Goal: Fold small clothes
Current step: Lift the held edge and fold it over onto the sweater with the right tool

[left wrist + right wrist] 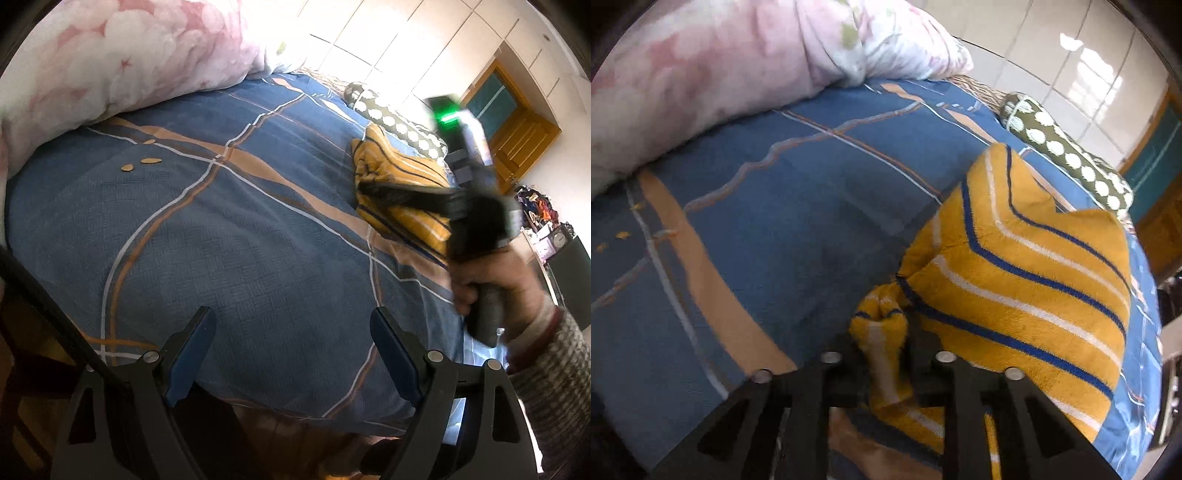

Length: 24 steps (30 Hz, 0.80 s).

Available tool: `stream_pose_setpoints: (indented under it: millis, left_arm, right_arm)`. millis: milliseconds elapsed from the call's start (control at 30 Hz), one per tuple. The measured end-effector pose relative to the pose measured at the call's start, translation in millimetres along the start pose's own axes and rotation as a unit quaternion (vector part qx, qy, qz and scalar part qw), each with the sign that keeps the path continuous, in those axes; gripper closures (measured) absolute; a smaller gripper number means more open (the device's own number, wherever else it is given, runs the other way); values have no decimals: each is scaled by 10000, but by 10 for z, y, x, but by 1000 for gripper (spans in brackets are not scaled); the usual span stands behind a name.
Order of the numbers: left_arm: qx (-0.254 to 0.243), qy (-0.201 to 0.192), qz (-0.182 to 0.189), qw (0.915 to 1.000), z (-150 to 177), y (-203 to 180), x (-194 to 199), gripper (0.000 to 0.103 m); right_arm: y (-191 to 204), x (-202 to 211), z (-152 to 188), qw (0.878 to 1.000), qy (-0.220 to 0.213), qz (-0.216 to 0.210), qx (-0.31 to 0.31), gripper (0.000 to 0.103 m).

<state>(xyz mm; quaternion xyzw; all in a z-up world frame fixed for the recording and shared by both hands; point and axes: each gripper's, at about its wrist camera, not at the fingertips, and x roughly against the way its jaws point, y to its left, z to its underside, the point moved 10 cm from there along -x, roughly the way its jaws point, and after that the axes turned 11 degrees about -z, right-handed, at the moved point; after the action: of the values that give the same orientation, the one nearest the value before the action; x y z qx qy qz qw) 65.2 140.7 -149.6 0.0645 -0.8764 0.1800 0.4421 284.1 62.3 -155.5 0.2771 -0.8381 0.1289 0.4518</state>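
Note:
A small yellow garment with blue and white stripes lies bunched on the blue bedspread. My right gripper is shut on a fold of the garment at its near left edge. In the left wrist view the garment lies at the right of the bed, with my right gripper blurred over it. My left gripper is open and empty above the near part of the bedspread, well left of the garment.
A pink and white quilt is piled along the far left of the bed. A green bolster with white dots lies at the far right edge. Small tan spots are on the bedspread. A wooden door is beyond.

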Motion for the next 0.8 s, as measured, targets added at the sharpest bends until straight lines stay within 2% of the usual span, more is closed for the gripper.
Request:
stream_pose_setpoints:
  millis: [67, 100, 167, 233, 300, 333, 367, 400, 433, 500, 533, 667, 767, 800]
  left_arm:
    - [-22, 6, -20, 10000, -24, -8, -32, 19]
    - [-30, 10, -40, 10000, -25, -12, -45, 19]
    - [-37, 53, -83, 9999, -24, -37, -94, 19]
    - [-42, 109, -51, 9999, -14, -92, -141, 19]
    - [-136, 135, 13, 9998, -3, -180, -167, 19]
    - [-199, 134, 23, 9997, 6, -220, -173, 19]
    - [-260, 131, 21, 9996, 11, -251, -183, 19]
    - [-303, 129, -2, 9995, 24, -274, -184, 19]
    - [-328, 139, -50, 9994, 31, -279, -201, 19]
    - [-340, 164, -107, 9992, 54, -275, -213, 19]
    - [-339, 172, -129, 9992, 54, -273, -217, 19]
    - [-387, 215, -232, 9988, 9, -309, -225, 19]
    - [-467, 127, -208, 9986, -150, -384, -177, 19]
    - [-497, 76, -179, 9986, -243, -429, -165, 19]
  right_arm:
    - [-4, 248, -67, 9983, -284, -452, -211, 70]
    - [-67, 467, -143, 9951, -567, -710, -387, 70]
    - [-231, 702, -263, 9917, -910, -711, -558, 70]
    - [-522, 838, -394, 9887, -1174, -392, -843, 70]
    - [-723, 725, -435, 9868, -1085, -335, -1152, 78]
    - [-821, 560, -435, 9855, -930, -393, -1362, 92]
    - [-906, 349, -410, 9839, -710, -403, -1589, 96]
    - [-945, 202, -391, 9819, -586, -444, -1744, 96]
    - [-947, 1, -364, 9778, -446, -663, -1939, 96]
    - [-822, -344, -291, 9674, -146, -1279, -2182, 96]
    - [-719, -471, -291, 9637, -129, -1531, -2182, 96]
    - [-654, -461, -344, 9642, -143, -1630, -2088, 97]
    - [-779, 89, -376, 9478, -708, -2127, -2268, 96]
    - [-843, 222, -360, 9454, -851, -2163, -2286, 89]
